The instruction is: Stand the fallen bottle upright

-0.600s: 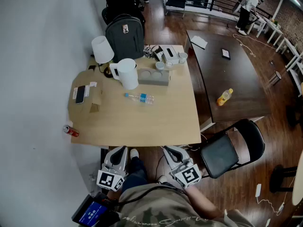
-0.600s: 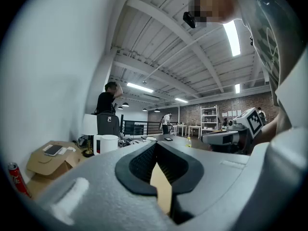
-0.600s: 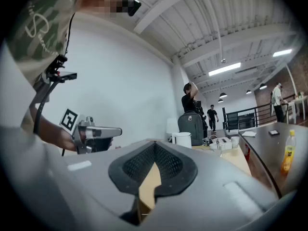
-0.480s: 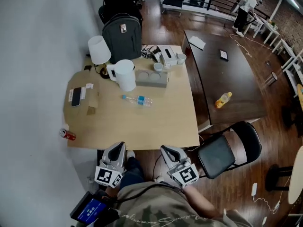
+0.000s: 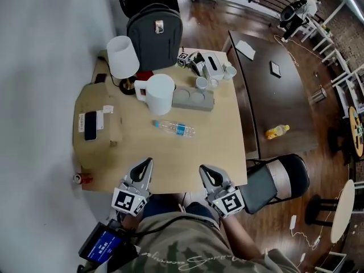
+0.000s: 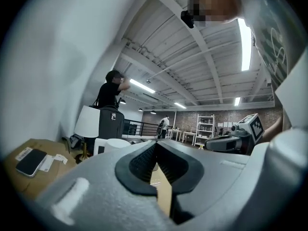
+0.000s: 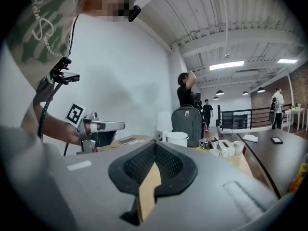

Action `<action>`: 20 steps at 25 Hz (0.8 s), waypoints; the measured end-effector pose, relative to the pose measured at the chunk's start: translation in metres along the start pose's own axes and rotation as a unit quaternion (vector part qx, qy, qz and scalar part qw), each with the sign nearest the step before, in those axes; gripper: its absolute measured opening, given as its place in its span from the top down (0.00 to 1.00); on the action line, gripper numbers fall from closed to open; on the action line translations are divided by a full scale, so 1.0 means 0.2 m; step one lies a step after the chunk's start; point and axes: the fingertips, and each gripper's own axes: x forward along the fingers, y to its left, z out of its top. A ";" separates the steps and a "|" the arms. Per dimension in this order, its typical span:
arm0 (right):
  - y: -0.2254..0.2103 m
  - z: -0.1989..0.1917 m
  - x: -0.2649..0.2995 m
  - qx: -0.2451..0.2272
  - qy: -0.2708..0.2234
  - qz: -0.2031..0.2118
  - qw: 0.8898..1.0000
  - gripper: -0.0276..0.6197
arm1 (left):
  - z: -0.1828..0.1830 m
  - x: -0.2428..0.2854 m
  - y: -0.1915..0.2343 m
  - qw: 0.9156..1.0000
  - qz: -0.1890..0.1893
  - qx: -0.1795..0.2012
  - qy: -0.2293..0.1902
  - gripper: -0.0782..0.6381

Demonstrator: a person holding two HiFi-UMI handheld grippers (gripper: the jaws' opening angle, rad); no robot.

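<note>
Hovering at near edge of table (image 5: 219, 147); bottle (image 5: 173, 128) lies flat, well ahead.
L gripper (image 5: 147, 164) & R gripper (image 5: 205, 171): jaws together, empty, prob. staged for approach.

Our head camera looks steeply down from high above the light wooden surface (image 5: 187, 158), over its near edge. Cameras on the left gripper (image 5: 148, 162) and right gripper (image 5: 203, 169) sit low, looking nearly level across that surface. All three views share the dark grey backpack (image 5: 153, 33) and white lampshade (image 5: 122, 56); each gripper view catches the other gripper.
</note>
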 end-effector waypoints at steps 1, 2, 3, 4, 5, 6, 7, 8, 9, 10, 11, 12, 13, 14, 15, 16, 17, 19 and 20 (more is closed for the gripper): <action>-0.01 -0.01 0.04 -0.008 0.008 -0.010 1.000 0.95 | -0.02 0.02 0.04 1.000 -0.006 -0.004 0.006 0.89; -0.03 -0.02 0.08 -0.014 0.017 -0.018 1.000 0.95 | -0.04 0.04 0.07 1.000 -0.011 -0.004 0.011 0.89; -0.05 -0.02 0.12 -0.017 0.024 -0.022 0.999 0.95 | -0.04 0.07 0.09 1.000 -0.015 -0.001 0.014 0.89; -0.07 -0.04 0.15 -0.018 0.030 -0.022 0.999 0.95 | -0.04 0.09 0.10 1.000 -0.018 0.002 0.015 0.89; -0.08 -0.05 0.17 -0.017 0.034 -0.017 0.999 0.95 | -0.03 0.12 0.11 1.000 -0.021 0.004 0.014 0.89; -0.09 -0.07 0.19 -0.014 0.040 -0.012 0.999 0.95 | -0.03 0.14 0.12 1.000 -0.021 0.004 0.014 0.89; -0.10 -0.07 0.22 -0.012 0.048 -0.007 0.999 0.95 | -0.03 0.16 0.12 1.000 -0.020 0.002 0.014 0.89; -0.12 -0.08 0.26 -0.013 0.056 -0.002 0.998 0.95 | -0.02 0.18 0.13 1.000 -0.018 0.001 0.014 0.89; -0.13 -0.10 0.29 -0.017 0.064 0.003 0.998 0.95 | -0.02 0.20 0.13 1.000 -0.015 0.002 0.015 0.89; -0.15 -0.12 0.33 -0.023 0.072 0.009 0.997 0.95 | -0.02 0.21 0.14 1.000 -0.011 0.003 0.015 0.89; -0.17 -0.15 0.37 -0.031 0.084 0.019 0.996 0.95 | -0.01 0.23 0.14 1.000 -0.005 0.005 0.014 0.89; -0.19 -0.18 0.41 -0.043 0.100 0.033 0.994 0.95 | 0.01 0.24 0.13 1.000 0.001 0.007 0.013 0.89; -0.22 -0.23 0.46 -0.058 0.120 0.048 0.990 0.91 | 0.02 0.25 0.12 1.000 0.005 0.009 0.012 0.89; -0.24 -0.29 0.52 -0.076 0.146 0.063 0.984 0.77 | 0.03 0.27 0.11 1.000 0.006 0.011 0.011 0.89; -0.27 -0.35 0.58 -0.100 0.179 0.075 0.976 0.68 | 0.03 0.28 0.10 1.000 0.005 0.011 0.012 0.89; -0.31 -0.43 0.65 -0.131 0.216 0.085 0.964 0.67 | 0.03 0.30 0.09 1.000 0.006 0.011 0.015 0.89; -0.33 -0.53 0.73 -0.170 0.255 0.098 0.947 0.66 | 0.02 0.32 0.09 1.000 0.009 0.012 0.018 0.89; -0.37 -0.75 0.90 -0.243 0.334 0.137 0.900 0.64 | 0.03 0.35 0.09 0.999 0.018 0.021 0.022 0.89; -0.37 -0.88 0.98 -0.262 0.377 0.163 0.874 0.59 | 0.03 0.36 0.09 0.999 0.023 0.027 0.023 0.89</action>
